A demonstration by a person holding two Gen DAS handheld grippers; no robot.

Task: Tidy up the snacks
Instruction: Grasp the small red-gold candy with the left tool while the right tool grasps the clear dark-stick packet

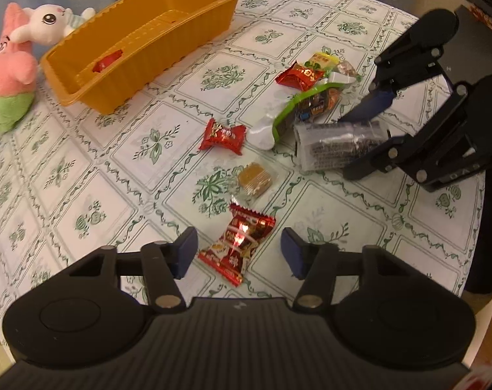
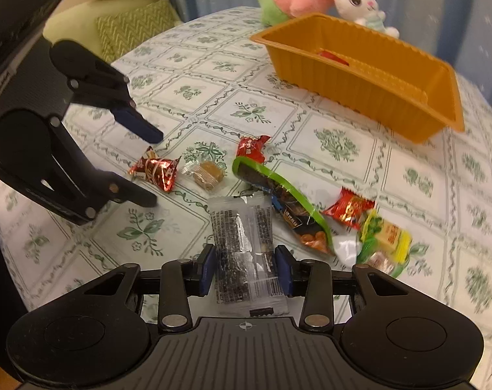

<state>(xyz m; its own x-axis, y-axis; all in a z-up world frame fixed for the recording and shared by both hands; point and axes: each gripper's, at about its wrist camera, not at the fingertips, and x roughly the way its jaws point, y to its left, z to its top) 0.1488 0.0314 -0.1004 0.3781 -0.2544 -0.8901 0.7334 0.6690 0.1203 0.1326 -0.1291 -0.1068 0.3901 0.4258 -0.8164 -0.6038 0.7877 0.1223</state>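
My left gripper (image 1: 239, 252) is open and straddles a red foil candy (image 1: 239, 243) that lies on the tablecloth, with a gap showing at each pad. In the right wrist view the left gripper (image 2: 155, 169) stands over the same red foil candy (image 2: 155, 170). My right gripper (image 2: 245, 266) is shut on a clear packet of dark snack (image 2: 242, 250); its blue pads touch both long edges. The left wrist view shows the right gripper (image 1: 359, 136) around that clear packet (image 1: 333, 146). The orange tray (image 1: 187, 29) (image 2: 359, 91) holds one red candy (image 1: 108, 61).
Loose on the cloth lie a second red candy (image 1: 223, 136), a wrapped caramel (image 1: 255, 180), a green-edged packet (image 1: 298, 110), a third red candy (image 1: 299, 76) and a yellow-green packet (image 1: 324, 61). A pink plush (image 1: 8, 71) and a white bunny (image 1: 47, 22) sit by the tray.
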